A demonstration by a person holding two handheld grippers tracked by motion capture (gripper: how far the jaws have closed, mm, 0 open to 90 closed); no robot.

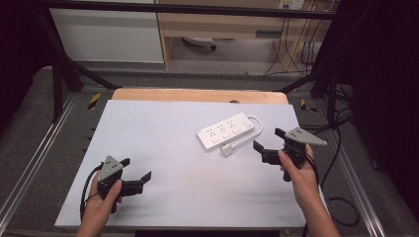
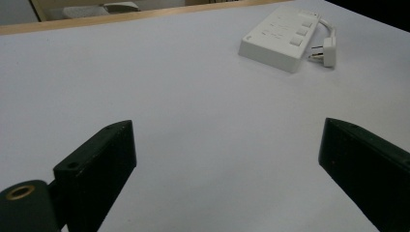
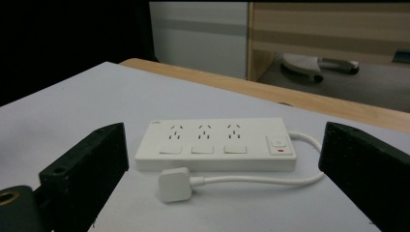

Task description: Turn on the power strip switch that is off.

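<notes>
Nothing begun: power strip (image 1: 226, 132) lies untouched, right tool (image 1: 269, 144) spread just beside it, left tool (image 1: 136, 174) spread well apart.

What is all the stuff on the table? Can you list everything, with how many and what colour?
power strip: one, white, right of the table's middle, nearer the far edge
plug: one, white, lying on the table just in front of the strip, joined to it by a white cord
table: one, pale grey top with a wooden far edge
left gripper: one, black with a grey plate, near left of the table, jaws wide apart
right gripper: one, black with a grey plate, right of the plug, jaws wide apart
hands: two, one holding each gripper
</notes>
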